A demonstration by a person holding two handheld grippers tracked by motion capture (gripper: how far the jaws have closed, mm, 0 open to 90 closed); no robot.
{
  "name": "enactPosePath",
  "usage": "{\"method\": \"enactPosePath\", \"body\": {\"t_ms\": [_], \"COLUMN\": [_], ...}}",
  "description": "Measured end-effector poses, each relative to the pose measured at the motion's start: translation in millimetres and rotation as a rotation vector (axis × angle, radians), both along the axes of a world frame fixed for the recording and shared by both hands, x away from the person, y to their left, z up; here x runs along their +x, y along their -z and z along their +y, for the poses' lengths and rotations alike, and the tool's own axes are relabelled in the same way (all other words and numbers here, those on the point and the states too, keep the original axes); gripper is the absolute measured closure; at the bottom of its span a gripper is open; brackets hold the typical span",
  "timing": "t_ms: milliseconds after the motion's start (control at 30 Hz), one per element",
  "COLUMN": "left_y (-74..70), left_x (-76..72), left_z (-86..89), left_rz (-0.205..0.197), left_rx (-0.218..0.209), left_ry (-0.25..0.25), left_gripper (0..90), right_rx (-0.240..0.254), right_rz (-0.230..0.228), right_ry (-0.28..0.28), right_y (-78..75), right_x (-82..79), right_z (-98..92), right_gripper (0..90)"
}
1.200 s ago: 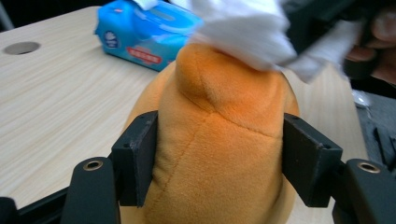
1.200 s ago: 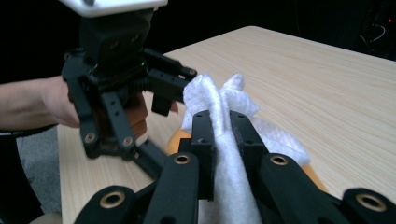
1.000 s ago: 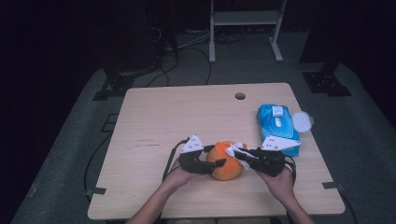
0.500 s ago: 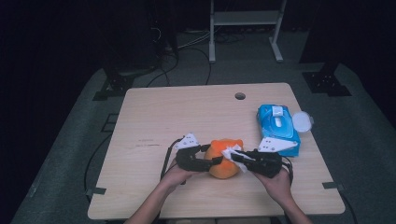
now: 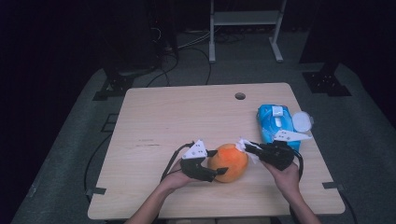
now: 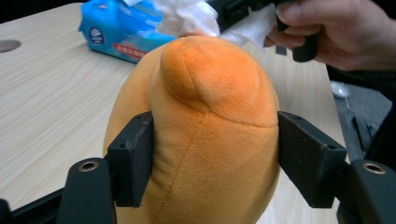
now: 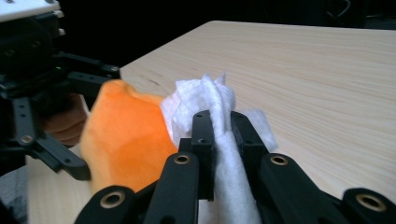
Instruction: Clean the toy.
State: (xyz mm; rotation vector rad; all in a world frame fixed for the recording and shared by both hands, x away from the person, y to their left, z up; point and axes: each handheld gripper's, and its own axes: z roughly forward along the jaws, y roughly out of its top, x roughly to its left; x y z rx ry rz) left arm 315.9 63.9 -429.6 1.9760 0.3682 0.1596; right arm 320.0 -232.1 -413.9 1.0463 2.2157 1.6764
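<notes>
One orange plush toy (image 5: 228, 162) between the left gripper's (image 5: 211, 164) just-loosening fingers, one white tissue (image 7: 205, 100) pinched by the right gripper (image 7: 219, 122).

An orange plush toy (image 5: 228, 162), rounded and soft with a stitched seam and a blunt bump at its far end, is lying on the surface near the front edge, a little right of the middle. Its sides are sitting between two black fingers (image 6: 133, 158), which have just been opening. A crumpled white tissue (image 7: 205, 100) is resting against the toy's right side, a thin bunched sheet that is being pinched between the other pair of fingers (image 7: 204, 140).
</notes>
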Motion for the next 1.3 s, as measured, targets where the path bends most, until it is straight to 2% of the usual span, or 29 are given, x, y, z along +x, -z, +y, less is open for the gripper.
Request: {"method": "enactPosePath", "body": {"t_ms": [167,267,367,533,633,700,733,800,867,933,1067,1100,1167,1267,1300], "left_y": [1.0,2.6,4.5,4.0,2.0,-1.4,-2.6,-0.2,7.9,17.6,20.1,20.6,19.9,16.5,15.7], "left_x": [-2.8,-3.6,-2.6,-3.4,-4.3,-0.8,1.9,5.4,7.6,6.6,5.1,4.7,3.1,-1.0,-2.2], "left_z": [-5.8,-7.7,-6.7,-6.5,-5.3,0.7,4.1,7.8,5.2,-0.6,-7.0,-7.3,-7.5,-10.7,-11.3], "left_rz": [-0.014,-0.006,-0.001,-0.003,-0.009,0.027,0.037,0.010,0.001,-0.030,-0.061,-0.070,-0.086,-0.107,-0.112], "left_rx": [0.006,-0.008,-0.021,-0.014,-0.017,-0.071,-0.081,-0.061,-0.007,0.038,0.053,0.053,0.067,0.086,0.088], "left_ry": [-0.020,-0.036,-0.024,0.007,0.045,0.090,0.094,0.088,0.094,0.105,0.085,0.076,0.054,0.027,0.021], "left_gripper": [31.1,30.9,30.3,30.7,30.1,24.4,20.1,16.5,13.7,11.4,9.2,11.1,20.7,27.9,29.7], "right_rx": [-0.026,-0.025,-0.038,-0.059,-0.060,-0.060,-0.063,-0.074,-0.066,-0.064,-0.061,-0.053,-0.033,-0.002,-0.011], "right_rz": [-0.045,-0.057,-0.061,-0.046,-0.014,-0.001,0.001,-0.004,0.006,0.008,0.007,0.012,0.013,-0.006,-0.020], "right_ry": [-0.081,-0.116,-0.111,-0.052,-0.030,-0.025,-0.029,-0.031,-0.041,-0.046,-0.056,-0.062,-0.081,-0.131,-0.142], "right_y": [-11.5,-16.6,-15.4,-10.4,-4.7,-3.0,-3.1,-3.8,-3.3,-2.9,-3.5,-4.2,-6.8,-14.6,-18.1], "right_x": [-14.0,-19.4,-17.9,-9.9,-5.1,-5.4,-6.3,-8.9,-9.7,-9.1,-9.2,-8.9,-9.9,-16.2,-19.2], "right_z": [22.8,31.5,30.5,18.0,9.0,5.6,4.2,1.9,0.2,0.3,3.8,4.3,8.6,19.7,23.5], "right_gripper": [81.0,81.0,81.0,80.9,80.9,80.8,80.7,80.7,80.6,80.5,80.5,80.7,80.9,80.9,80.9]}}
